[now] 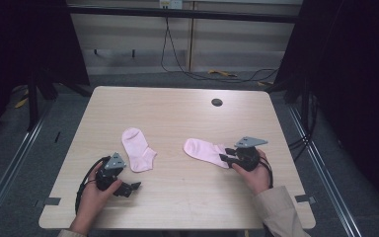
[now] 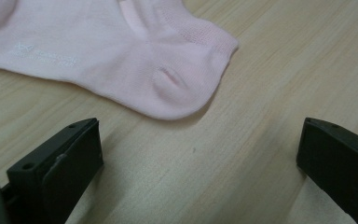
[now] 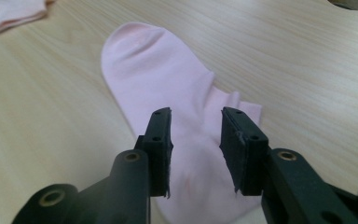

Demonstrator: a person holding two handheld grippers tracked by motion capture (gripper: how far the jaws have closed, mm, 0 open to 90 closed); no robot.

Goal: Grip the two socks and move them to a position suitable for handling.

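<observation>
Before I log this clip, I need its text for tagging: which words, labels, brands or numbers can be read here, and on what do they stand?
No text can be read.
Pale white lettering on the sole of the left pink sock: too faint and blurred to read.
The right pink sock, the wooden table and both grippers bear no lettering that I can see.

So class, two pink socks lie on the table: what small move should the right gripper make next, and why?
Probably lower and close. The right gripper hangs over the heel end of the right sock, its fingers apart with the fabric showing between them and no pinch yet. The left gripper waits open beside the other sock.
</observation>
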